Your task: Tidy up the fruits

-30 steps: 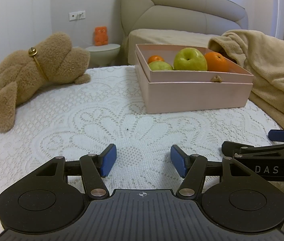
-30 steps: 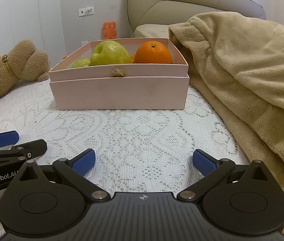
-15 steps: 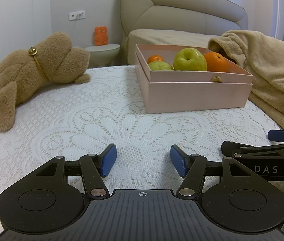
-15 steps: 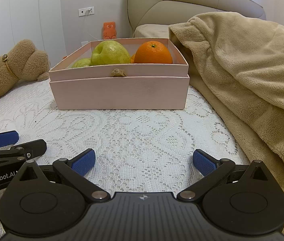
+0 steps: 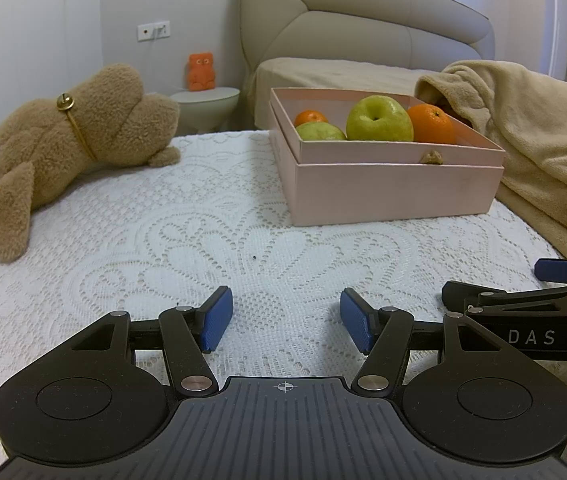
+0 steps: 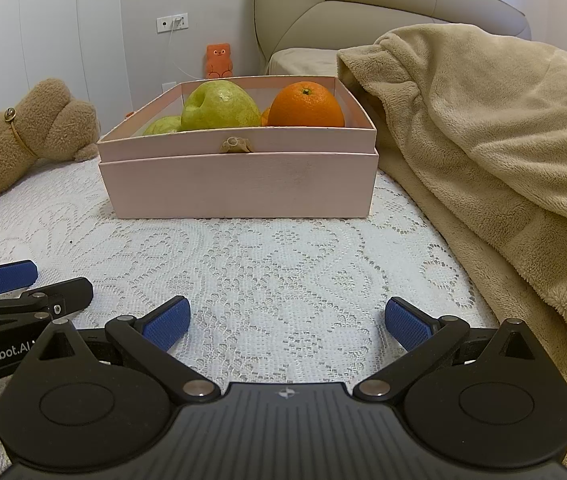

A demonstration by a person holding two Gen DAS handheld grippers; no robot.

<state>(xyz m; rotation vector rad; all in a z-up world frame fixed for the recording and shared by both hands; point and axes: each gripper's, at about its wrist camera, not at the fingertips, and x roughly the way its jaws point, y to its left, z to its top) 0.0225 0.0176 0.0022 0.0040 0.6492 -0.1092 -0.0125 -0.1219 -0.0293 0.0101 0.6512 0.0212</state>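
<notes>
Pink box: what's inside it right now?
The pink box holds a large green apple, a big orange, a second green fruit and a smaller orange. The walls hide the box floor and anything lower.

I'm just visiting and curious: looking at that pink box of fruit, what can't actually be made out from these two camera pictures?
- Box floor: the pink box near wall hides it in both views.
- Small orange: right view shows a sliver behind the big orange.
- Lower green fruit: mostly hidden by the box wall and green apple.
- Under the beige blanket: covered.
- Right tool: left view's edge crops it.
</notes>
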